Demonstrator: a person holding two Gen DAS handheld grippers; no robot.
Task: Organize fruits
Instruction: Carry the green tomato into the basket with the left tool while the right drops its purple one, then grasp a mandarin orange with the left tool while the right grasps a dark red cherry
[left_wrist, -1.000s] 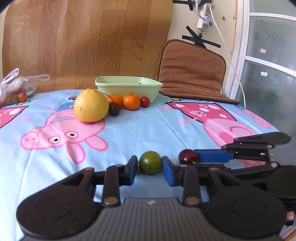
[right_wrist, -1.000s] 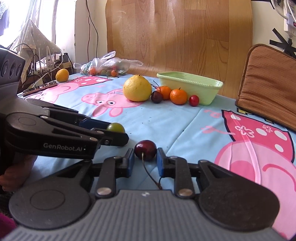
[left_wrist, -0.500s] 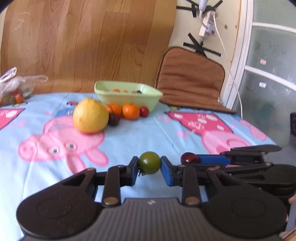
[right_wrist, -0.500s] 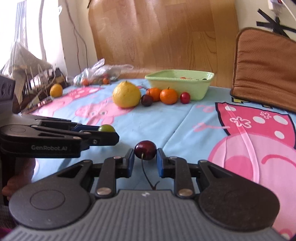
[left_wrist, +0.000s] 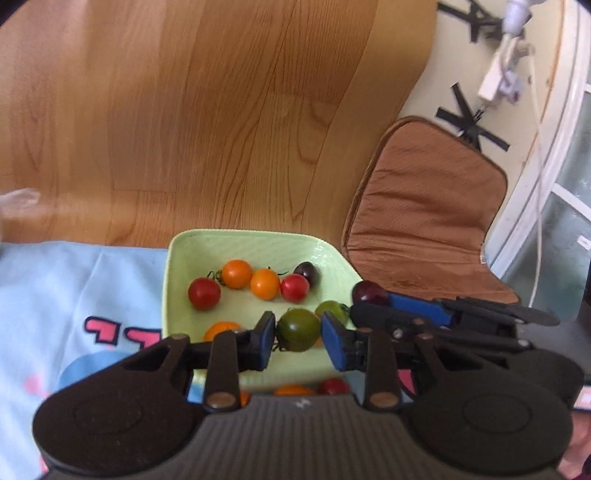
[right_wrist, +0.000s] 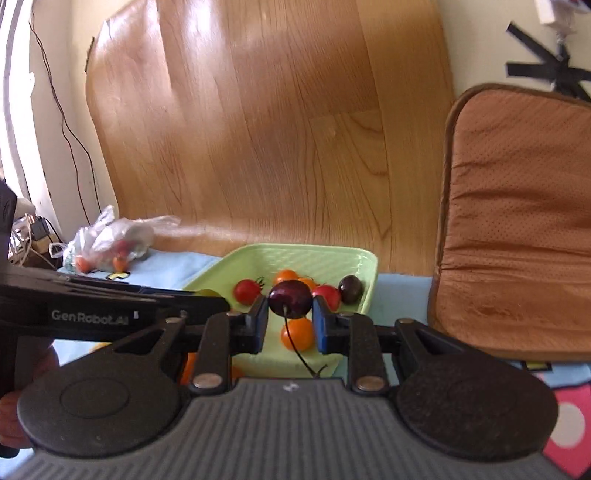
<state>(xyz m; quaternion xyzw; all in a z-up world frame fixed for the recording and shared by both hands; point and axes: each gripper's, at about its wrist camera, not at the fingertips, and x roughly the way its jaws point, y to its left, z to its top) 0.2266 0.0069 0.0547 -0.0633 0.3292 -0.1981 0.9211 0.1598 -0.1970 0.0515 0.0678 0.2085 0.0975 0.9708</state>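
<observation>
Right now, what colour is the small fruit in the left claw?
Dark green, a small tomato; clearest in the left wrist view.

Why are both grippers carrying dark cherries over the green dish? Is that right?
Not quite. Only the right gripper holds a dark cherry; the left gripper holds a green tomato, as the left wrist view shows. Both are over the green dish.

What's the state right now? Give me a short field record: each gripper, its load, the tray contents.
left gripper: shut on green tomato, held over the tray
right gripper: shut on dark cherry, stem hanging down, over the tray
green tray: on the blue tablecloth, holds red, orange, green and dark small fruits
fruit in front of the tray: orange and red pieces partly hidden behind the left gripper's body
plastic bag: left of the tray, small fruits inside
</observation>
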